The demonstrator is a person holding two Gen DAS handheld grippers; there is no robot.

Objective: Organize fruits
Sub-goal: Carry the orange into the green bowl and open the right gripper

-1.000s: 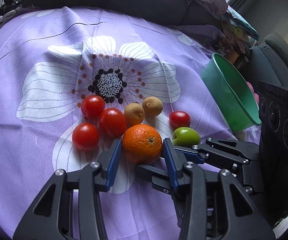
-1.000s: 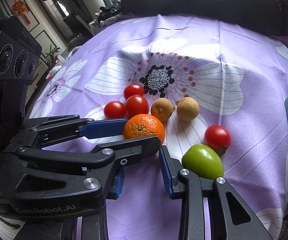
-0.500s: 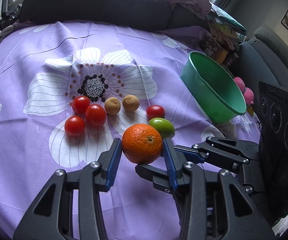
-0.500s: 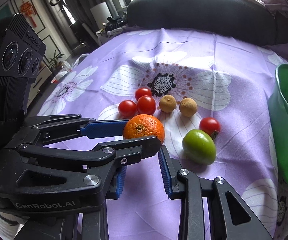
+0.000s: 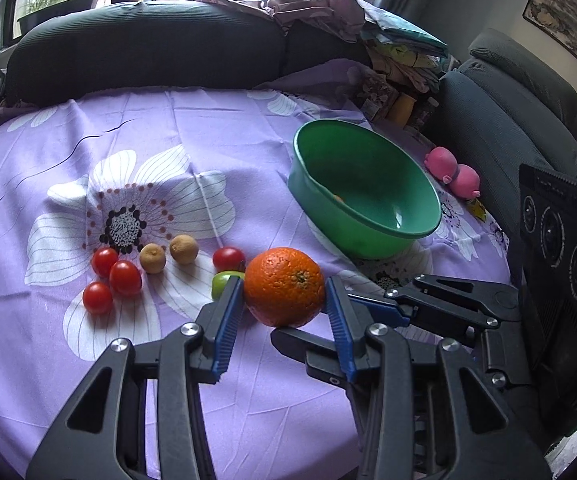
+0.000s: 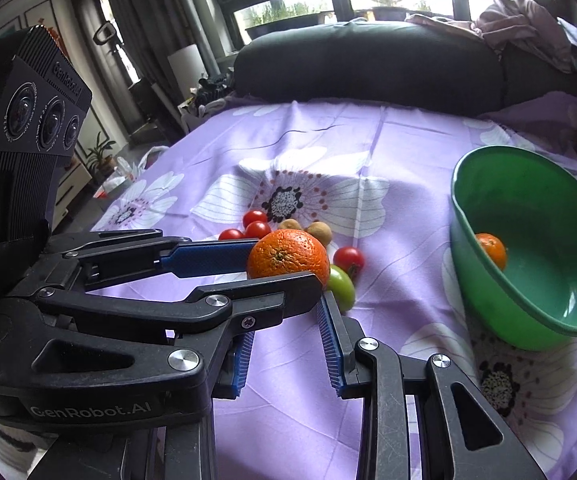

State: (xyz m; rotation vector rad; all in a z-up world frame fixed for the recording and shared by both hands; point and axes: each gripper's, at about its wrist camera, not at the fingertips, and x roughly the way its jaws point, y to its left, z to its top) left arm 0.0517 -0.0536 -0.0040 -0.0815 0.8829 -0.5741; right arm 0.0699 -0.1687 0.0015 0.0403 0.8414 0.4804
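Left hand-held gripper [image 5: 284, 300] clamps the orange [image 5: 284, 286]; right hand-held gripper [image 6: 286, 344] is closed, empty; green bowl [image 5: 368, 236] lies ahead-right of both.

The orange [image 5: 284, 286] has apparently risen off the cloth [image 5: 216, 140].
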